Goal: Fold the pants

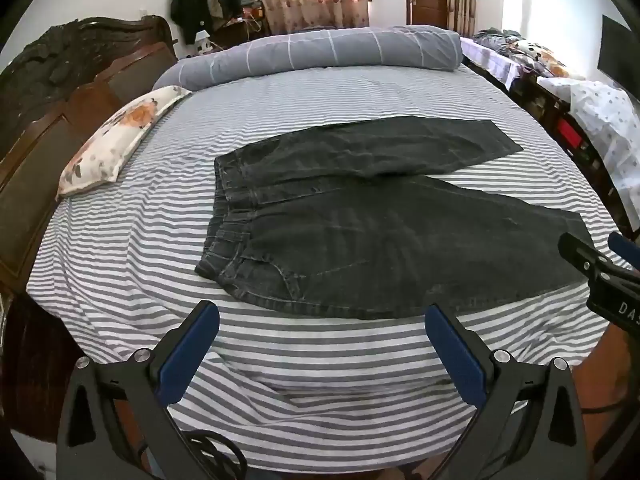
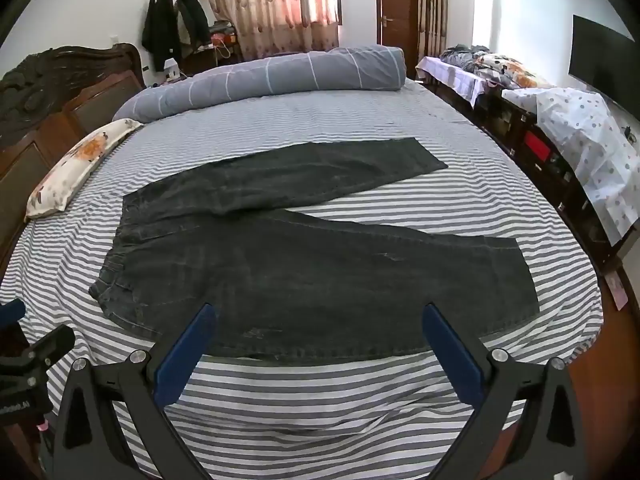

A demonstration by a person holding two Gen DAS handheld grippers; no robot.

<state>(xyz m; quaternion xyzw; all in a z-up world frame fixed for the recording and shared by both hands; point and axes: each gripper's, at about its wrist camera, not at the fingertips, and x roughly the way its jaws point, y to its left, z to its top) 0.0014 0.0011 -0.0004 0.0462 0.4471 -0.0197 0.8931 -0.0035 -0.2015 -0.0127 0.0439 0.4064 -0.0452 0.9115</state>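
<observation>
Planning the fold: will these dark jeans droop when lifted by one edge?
Probably. The jeans lie flat and creased on the striped sheet, so they should sag. Denim looks thick, likely fairly heavy. Unlikely to slide much.

The pants point(image 1: 360, 216) are showing a faded charcoal black against a bed sheet point(image 1: 120, 280) striped grey and white — a plain dark patch on busy lines. The pillow point(image 1: 120, 136) is wearing orange and grey flowers on cream, the rolled blanket point(image 1: 320, 50) is showing grey with thin white lines, and both grippers' pads point(image 2: 184, 356) are showing blue.
</observation>
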